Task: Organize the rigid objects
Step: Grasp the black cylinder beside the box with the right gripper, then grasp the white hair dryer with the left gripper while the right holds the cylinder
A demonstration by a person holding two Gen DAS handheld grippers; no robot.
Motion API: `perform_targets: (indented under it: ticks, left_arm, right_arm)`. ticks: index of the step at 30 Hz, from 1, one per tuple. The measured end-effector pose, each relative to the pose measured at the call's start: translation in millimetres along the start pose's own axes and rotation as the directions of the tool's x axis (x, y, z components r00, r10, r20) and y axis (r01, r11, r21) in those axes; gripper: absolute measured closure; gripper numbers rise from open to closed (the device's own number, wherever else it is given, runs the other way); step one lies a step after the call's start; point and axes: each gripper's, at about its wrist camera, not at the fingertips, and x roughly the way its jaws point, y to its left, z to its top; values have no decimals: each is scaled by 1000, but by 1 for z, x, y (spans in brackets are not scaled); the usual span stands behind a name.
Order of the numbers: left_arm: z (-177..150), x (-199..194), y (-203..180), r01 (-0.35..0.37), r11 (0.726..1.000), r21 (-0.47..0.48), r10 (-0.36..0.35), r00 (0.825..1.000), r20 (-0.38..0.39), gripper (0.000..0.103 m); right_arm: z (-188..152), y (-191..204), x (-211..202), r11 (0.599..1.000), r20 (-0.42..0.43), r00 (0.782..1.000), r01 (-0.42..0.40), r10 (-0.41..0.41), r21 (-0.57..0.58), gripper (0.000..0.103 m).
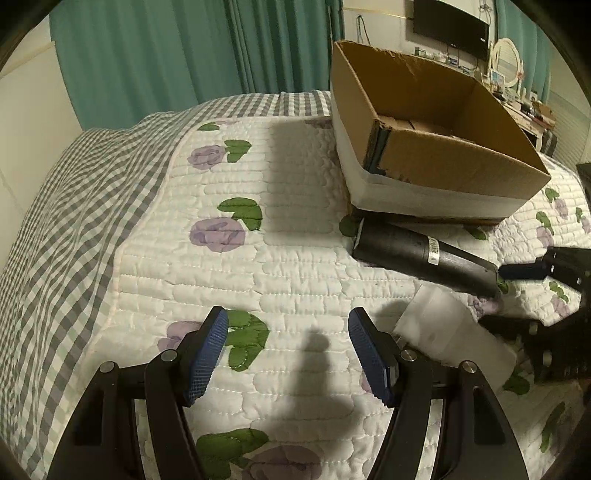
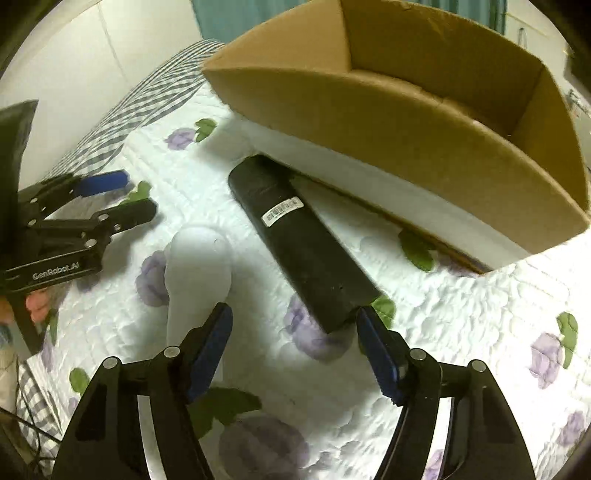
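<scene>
A long black box [image 2: 303, 243] with a barcode label lies on the quilted bed, one end against the open cardboard box [image 2: 406, 122]. A white bottle-like object [image 2: 199, 266] lies to its left. My right gripper [image 2: 293, 332] is open and empty, its fingertips just short of the black box's near end. My left gripper [image 1: 288, 332] is open and empty over bare quilt. In the left wrist view the black box [image 1: 417, 256] lies in front of the cardboard box [image 1: 424, 147], with the white object [image 1: 450, 332] and the right gripper [image 1: 509, 295] at the right. The left gripper [image 2: 125, 195] shows at the left of the right wrist view.
The bed has a white quilt [image 1: 295, 229] with purple flowers and a grey checked border [image 1: 74, 206]. Teal curtains [image 1: 166, 55] hang behind it. A TV [image 1: 450, 26] and a cluttered dresser [image 1: 524, 99] stand at the far right.
</scene>
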Motion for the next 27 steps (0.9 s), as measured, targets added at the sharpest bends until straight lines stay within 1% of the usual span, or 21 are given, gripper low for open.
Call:
perform_targets:
  ticks: [1,4,5,6,7,8,9,11,13,16,19,20,22,24,27]
  left_arm:
    - [0,0,0,-3,1000,1,3,1000,-2,33]
    - [-1,1,0,-7,1000,2,7,1000,-4,33]
    - [-1,1,0,-8,1000,2,8,1000,-5,33]
    - [-2,1,0,-8,1000,4,8,1000,-5,33]
    - [-2,1,1,-11,1000,5,11,1000,-7,33]
    - [-2,2,2,-15,1000,4,15,1000,-9,33]
    - [-3,2,2,-19,1000,1,19,1000,-11,33]
    - [-3,3,5,-22,1000,-4,22,1000,-17,33]
    - [-3,4,6,-25,1000,-6,25,999,-19,33]
    - [-3,5,6,-26,1000,-8,25,999,-27,33]
    - [-2,0,4,-15,1000,1,15,1000,-19,33]
    - [-2,-3,3,-9,1000,4,9,1000,-15,33]
    - [-1,-10,-2,6,1000,8,-6,1000,-8,33]
    - [0,-17,-10,32,999,15,-32,999,-4,33]
    - [0,-27,-29,77,996,39,-77,997,-7,33]
  right_arm:
    - [-6,-3,-3,999,13,999,32,-32,-6,33]
    - [12,-7,-4,999,23,1000,22,-21,-42,34]
    - [22,-7,-2,997,12,1000,20,-19,-72,37]
    - [24,-7,-2,994,-4,1000,7,-8,-114,41]
    - [31,6,11,987,-23,1000,-18,15,-157,47]
    - [38,20,27,981,-38,999,-29,22,-189,49]
    - [41,25,33,978,-40,999,-23,15,-209,49]
    - [46,29,45,978,-48,999,-30,21,-208,50]
    - [46,31,47,979,-34,999,-37,30,-200,50]
    - [38,32,40,983,-16,1000,-23,20,-183,52]
    - [26,36,27,986,-24,999,36,-40,-163,60]
    - [18,37,20,986,-21,998,61,-65,-156,61]
    - [1,32,1,991,-12,996,82,-83,-108,61]
    - [-21,24,-21,991,5,993,120,-120,-55,62]
    - [-40,10,-48,987,33,986,160,-160,4,62]
